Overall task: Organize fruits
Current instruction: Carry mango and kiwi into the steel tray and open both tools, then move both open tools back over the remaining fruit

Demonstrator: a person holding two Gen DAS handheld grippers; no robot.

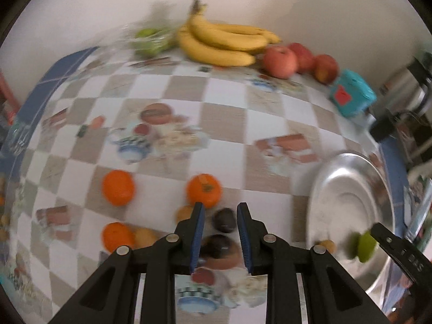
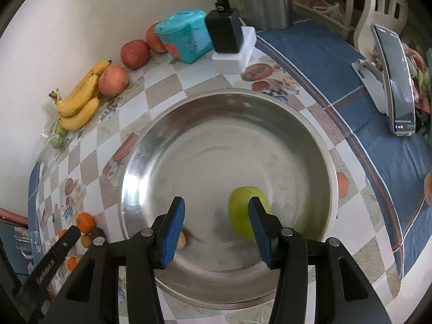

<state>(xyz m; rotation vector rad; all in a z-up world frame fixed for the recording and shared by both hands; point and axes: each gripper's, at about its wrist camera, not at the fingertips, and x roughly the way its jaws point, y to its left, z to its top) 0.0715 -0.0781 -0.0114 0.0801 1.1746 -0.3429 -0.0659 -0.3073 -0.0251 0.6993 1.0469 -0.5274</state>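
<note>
My right gripper (image 2: 217, 202) hangs open over a wide steel bowl (image 2: 216, 145). A green fruit (image 2: 243, 213) lies blurred on the bowl's floor, partly behind the right finger and free of the pads. A small yellow fruit (image 2: 182, 239) peeks out behind the left finger. My left gripper (image 1: 220, 208) has its jaws drawn close with nothing between them. It hovers over two dark fruits (image 1: 224, 220), with oranges (image 1: 204, 190) and small yellow fruits (image 1: 144, 236) around them on the checked tablecloth. The bowl (image 1: 348, 197) is to its right.
Bananas (image 1: 221, 40), red apples (image 1: 279, 62) and bagged green fruit (image 1: 151, 39) line the wall. A teal box (image 2: 186, 36), a black adapter on a white block (image 2: 224, 31) and a steel kettle (image 2: 264, 0) stand behind the bowl. A phone on a stand (image 2: 397, 81) is at the right.
</note>
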